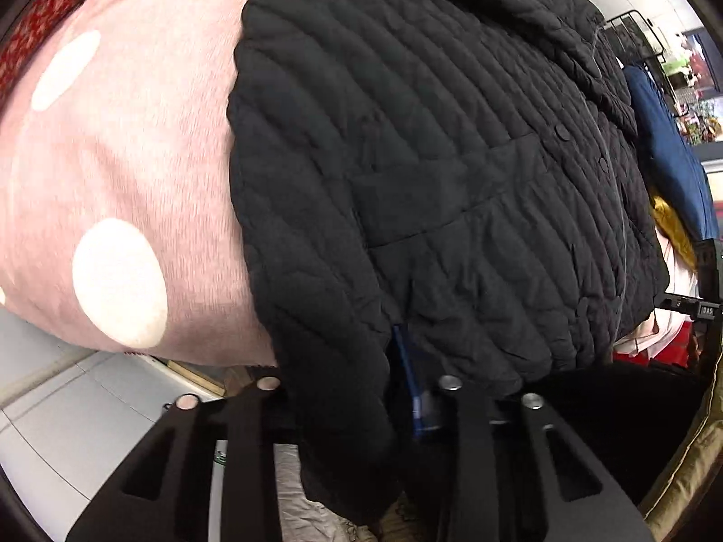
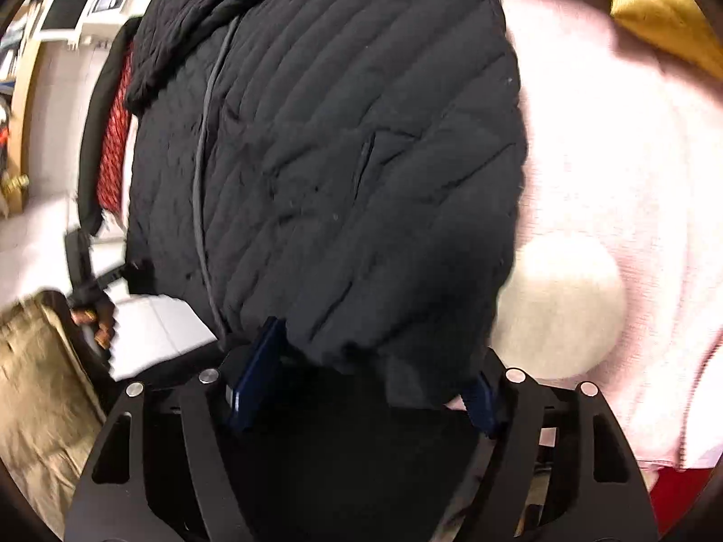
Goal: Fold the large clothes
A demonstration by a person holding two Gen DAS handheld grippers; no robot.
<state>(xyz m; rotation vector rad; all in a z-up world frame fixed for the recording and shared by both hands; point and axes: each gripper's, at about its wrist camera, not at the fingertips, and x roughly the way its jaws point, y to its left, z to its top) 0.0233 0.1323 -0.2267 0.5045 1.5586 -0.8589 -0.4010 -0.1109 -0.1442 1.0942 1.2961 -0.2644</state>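
Note:
A black quilted jacket (image 1: pixel 429 158) lies on a pink blanket with white dots (image 1: pixel 117 180). In the left wrist view my left gripper (image 1: pixel 388 388) is at the jacket's near hem, where a sleeve hangs over the edge; one blue pad (image 1: pixel 409 375) shows against the fabric and the other is hidden by it. In the right wrist view the same jacket (image 2: pixel 339 158) fills the middle. My right gripper (image 2: pixel 366 384) has its blue pads (image 2: pixel 253 375) wide apart on either side of the hem, which bulges between them.
A dark blue garment (image 1: pixel 669 153) and a yellow cloth (image 1: pixel 673 226) lie beyond the jacket. White floor tiles (image 1: pixel 54 415) show below the blanket's edge. A tan fabric (image 2: pixel 40 388) and a person's hand (image 2: pixel 97 316) are at the left of the right wrist view.

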